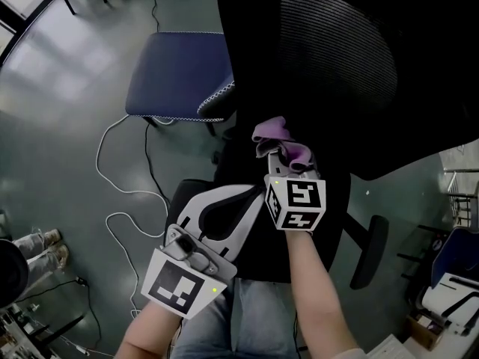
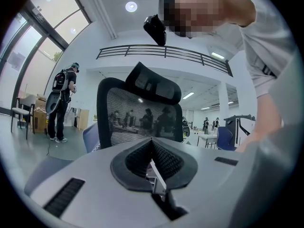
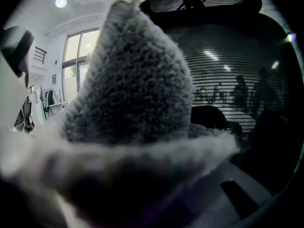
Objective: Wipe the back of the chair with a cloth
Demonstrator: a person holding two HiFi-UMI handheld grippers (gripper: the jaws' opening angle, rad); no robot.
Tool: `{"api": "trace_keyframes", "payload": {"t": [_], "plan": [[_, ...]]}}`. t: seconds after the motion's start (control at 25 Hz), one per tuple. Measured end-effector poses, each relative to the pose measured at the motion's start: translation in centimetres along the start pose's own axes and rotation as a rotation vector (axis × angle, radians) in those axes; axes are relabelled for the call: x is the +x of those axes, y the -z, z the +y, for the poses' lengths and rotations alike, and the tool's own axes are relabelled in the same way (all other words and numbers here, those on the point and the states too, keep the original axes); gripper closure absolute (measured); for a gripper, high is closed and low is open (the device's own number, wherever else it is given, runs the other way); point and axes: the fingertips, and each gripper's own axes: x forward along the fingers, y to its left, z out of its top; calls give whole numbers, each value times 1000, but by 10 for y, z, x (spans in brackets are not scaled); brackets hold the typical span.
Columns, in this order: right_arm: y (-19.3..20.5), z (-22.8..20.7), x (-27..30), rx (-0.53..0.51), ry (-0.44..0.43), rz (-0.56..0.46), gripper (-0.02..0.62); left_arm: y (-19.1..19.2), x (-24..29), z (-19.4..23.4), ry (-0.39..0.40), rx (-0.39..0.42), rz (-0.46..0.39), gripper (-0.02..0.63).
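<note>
Grips a purple cloth (image 1: 278, 134) in the right gripper (image 1: 289, 158), jaws clenched on it, the cloth bunched and spilling over the fingertips. Holds it at the lower part of the black mesh chair back (image 1: 337, 58), just beside the mesh; cannot tell whether touching. Fills most of the right gripper view with the cloth's knit weave, mesh close behind on the right. Carries the marker cube (image 1: 296, 203) just behind those jaws. Hangs the left gripper (image 1: 238, 194) lower and to the left, jaws pressed together on nothing, apart from the cloth. Looks along those closed jaws, in the left gripper view, at the mesh back and its headrest (image 2: 154, 84), upright ahead. Beyond the chair: a blue seat (image 1: 176, 73) on the grey floor (image 1: 67, 126), a white cable (image 1: 120, 193) looping beside it. Far left in the left gripper view: a person with a backpack (image 2: 61, 99), standing near the windows.
</note>
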Motion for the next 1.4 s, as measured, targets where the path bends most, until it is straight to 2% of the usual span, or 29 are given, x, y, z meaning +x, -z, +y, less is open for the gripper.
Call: {"api": "trace_keyframes", "payload": {"t": [0.28,0.56,0.84,1.4], "plan": [[6,-27,-14,-19,32,2,518,7,11,-3,-12,-6,12,595],[16,-69,-36,9,104,-1,518,14,23,-17,-19,0,21,595],[33,-127,-65,102,221,-4,518,23,37,-40,2,9,32,595],[60,-215,-119,115,362,5,517,32,69,-85,71,20,42,595]]}}
